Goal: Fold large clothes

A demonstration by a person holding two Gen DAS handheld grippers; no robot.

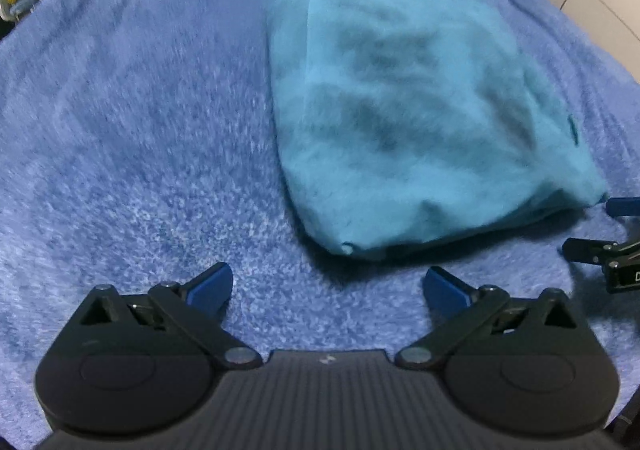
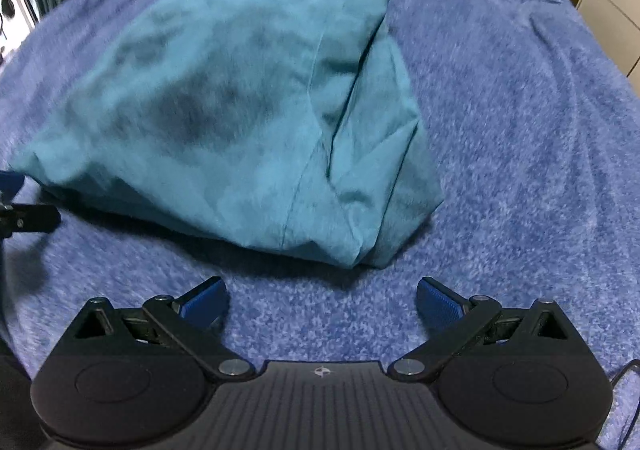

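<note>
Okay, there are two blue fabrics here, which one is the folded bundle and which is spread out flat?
The teal garment is the folded bundle, lighter and greenish, heaped in a lump. The darker, fuzzy blue blanket lies spread flat beneath it, covering the whole surface.

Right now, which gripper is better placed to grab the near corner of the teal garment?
Probably the right gripper: the garment's near corner lies just ahead of its open jaws. The left gripper, also open, faces mostly bare blanket, with the garment off to its right.
</note>
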